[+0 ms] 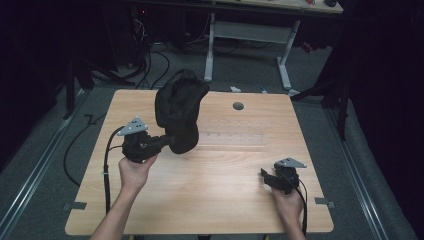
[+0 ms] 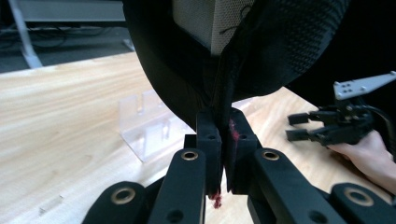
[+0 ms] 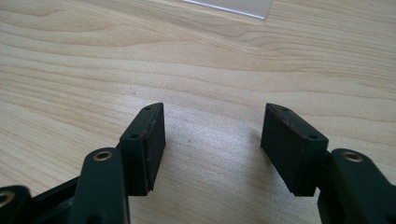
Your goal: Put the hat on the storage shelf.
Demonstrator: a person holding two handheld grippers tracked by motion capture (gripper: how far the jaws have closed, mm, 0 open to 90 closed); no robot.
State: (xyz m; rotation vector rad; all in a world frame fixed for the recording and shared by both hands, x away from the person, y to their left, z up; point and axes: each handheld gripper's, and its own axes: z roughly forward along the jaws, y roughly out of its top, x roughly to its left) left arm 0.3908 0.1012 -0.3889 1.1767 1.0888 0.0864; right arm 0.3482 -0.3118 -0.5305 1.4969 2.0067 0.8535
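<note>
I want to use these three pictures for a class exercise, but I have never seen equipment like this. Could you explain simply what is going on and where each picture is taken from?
A person sits at a wooden table, holding a hand-operated two-jaw gripper in each hand. One picture looks down from above; the other two come from cameras riding on each gripper, looking along its jaws. The left gripper is shut on the edge of a black cap, lifted off the table. The right gripper is open with nothing between its jaws, low over the wood. A clear plastic stand rests on the table.
</note>
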